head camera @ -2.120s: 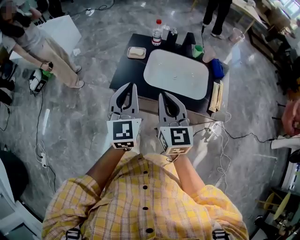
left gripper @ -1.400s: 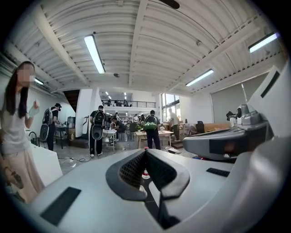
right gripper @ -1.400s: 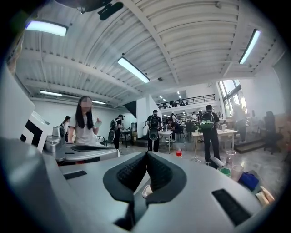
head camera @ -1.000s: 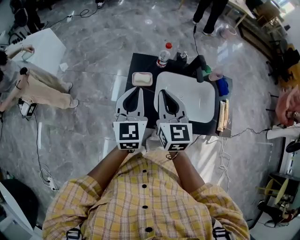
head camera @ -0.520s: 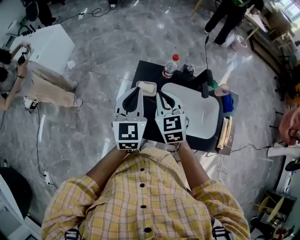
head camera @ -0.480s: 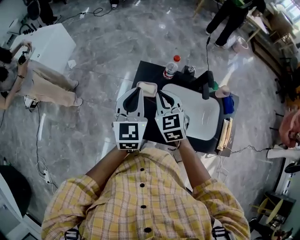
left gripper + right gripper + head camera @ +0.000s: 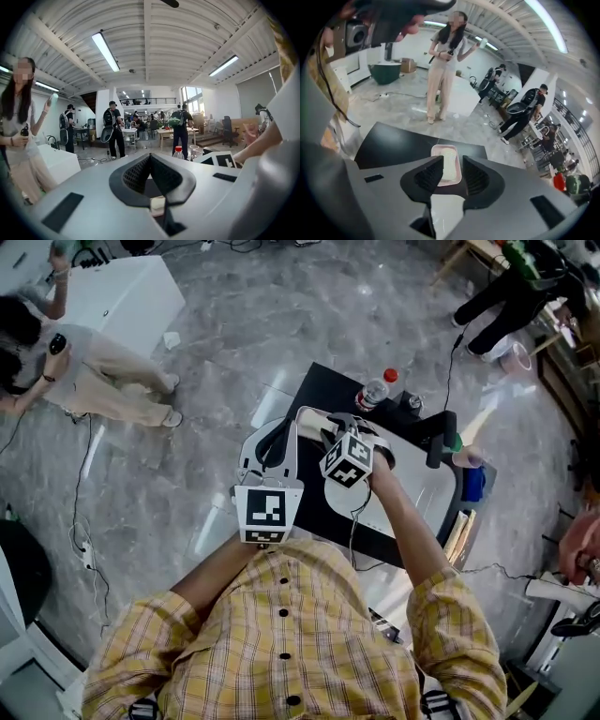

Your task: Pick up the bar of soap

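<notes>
A cream bar of soap [image 7: 449,165] lies in a pink dish [image 7: 440,150] on the black table [image 7: 393,140]. In the right gripper view it shows in the gap between the jaws, farther on and not touched. My right gripper [image 7: 452,174] points steeply down at it, and its jaws have just been opening with nothing gripped. In the head view the right gripper [image 7: 330,431] hides most of the dish [image 7: 311,414]. My left gripper [image 7: 280,431] hovers just left of it, jaws shut and empty [image 7: 150,157].
A white basin [image 7: 420,476] with a black faucet [image 7: 442,439] fills the table's right part. A red-capped water bottle [image 7: 374,392] stands at the far edge and a blue item [image 7: 472,484] at the right. People stand on the grey floor near a white box [image 7: 117,296].
The right gripper has dropped and rolled over toward the soap dish, and its jaws have parted. The left gripper edged forward. The table has come closer in the head view.
</notes>
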### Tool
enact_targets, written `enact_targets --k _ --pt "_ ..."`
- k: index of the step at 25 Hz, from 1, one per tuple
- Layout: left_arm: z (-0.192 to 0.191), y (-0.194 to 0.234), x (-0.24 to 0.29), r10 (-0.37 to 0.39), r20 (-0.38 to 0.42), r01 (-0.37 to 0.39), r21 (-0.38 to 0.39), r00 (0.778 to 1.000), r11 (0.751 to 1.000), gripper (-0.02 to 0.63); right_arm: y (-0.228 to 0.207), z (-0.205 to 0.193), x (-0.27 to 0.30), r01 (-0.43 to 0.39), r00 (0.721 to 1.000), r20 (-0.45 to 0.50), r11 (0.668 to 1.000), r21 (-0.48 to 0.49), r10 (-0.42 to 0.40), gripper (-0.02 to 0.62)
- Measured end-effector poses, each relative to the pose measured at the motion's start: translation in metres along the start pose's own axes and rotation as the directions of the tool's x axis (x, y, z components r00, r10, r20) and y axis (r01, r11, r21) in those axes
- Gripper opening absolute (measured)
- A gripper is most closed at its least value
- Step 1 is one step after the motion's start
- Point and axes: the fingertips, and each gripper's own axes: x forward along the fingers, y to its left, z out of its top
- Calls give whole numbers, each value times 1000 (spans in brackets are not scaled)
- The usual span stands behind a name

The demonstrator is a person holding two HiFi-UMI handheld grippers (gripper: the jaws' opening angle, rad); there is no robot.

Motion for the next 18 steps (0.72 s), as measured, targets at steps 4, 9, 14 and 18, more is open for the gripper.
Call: enact_targets --k 4,9,14,18 --pt "-11 15 2 39 -30 -40 -18 999 999 11 12 -9 37 -140 987 -82 989 -54 135 174" --pt "-26 27 3 63 -70 -66 -36 996 997 11 14 -20 79 -269 949 -178 963 -28 260 222" --pt "-38 41 1 80 -98 -86 -53 992 995 11 15 -25 103 -376 891 -262 926 34 371 225" --pt "-47 46 2 98 -114 -105 -60 989 993 11 16 -29 117 -407 871 -283 912 37 401 225"
